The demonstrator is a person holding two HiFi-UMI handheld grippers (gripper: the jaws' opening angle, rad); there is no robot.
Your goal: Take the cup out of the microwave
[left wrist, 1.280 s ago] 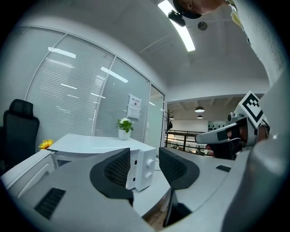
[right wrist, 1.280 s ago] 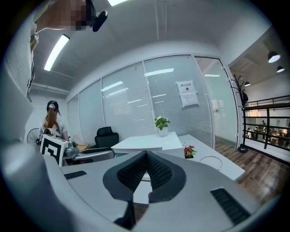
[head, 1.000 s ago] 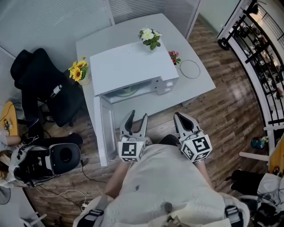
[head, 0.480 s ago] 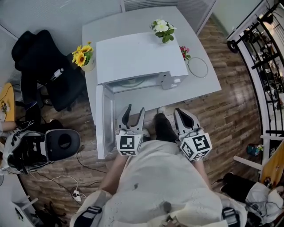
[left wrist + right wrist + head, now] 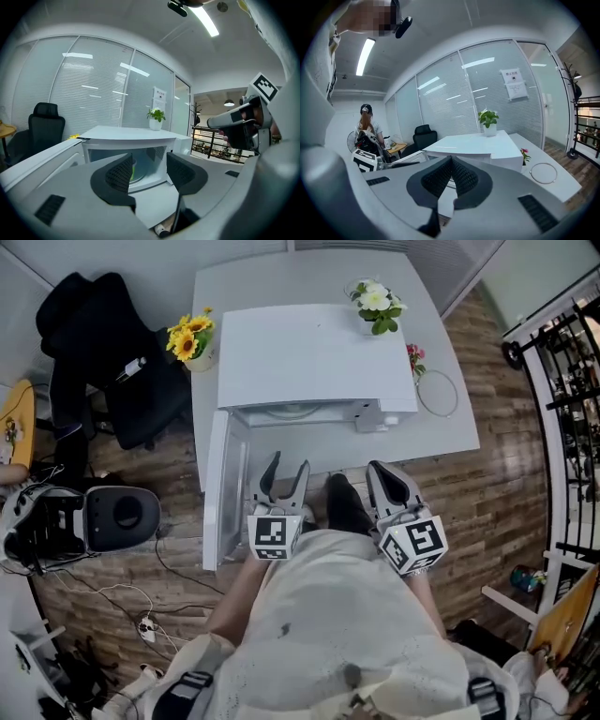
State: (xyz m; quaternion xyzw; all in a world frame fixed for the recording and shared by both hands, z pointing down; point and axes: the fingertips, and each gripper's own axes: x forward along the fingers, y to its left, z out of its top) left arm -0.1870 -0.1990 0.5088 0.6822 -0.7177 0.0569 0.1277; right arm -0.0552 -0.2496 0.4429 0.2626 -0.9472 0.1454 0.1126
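A glass-walled office with a wood-plank floor (image 5: 506,493) holds a white counter (image 5: 281,277), and on it sits a boxy white microwave (image 5: 314,357). Its white door (image 5: 220,488) hangs wide open at the counter's left front edge. The cup (image 5: 133,169) shows only as a pale green sliver inside the microwave's cavity, partly behind one finger in the left gripper view. The left gripper (image 5: 286,472) hovers in front of the open cavity, apart from it. Its black ribbed fingers (image 5: 119,173) are partway apart and opening, with nothing between them. The right gripper (image 5: 382,479) hangs beside it, to the right of the cavity, with its fingers (image 5: 464,178) pressed together on nothing. A pot of yellow sunflowers (image 5: 190,334) stands at the microwave's left. A white-flowered plant in a white pot (image 5: 377,304) stands behind its right corner. A black office chair (image 5: 94,352) stands left of the counter.
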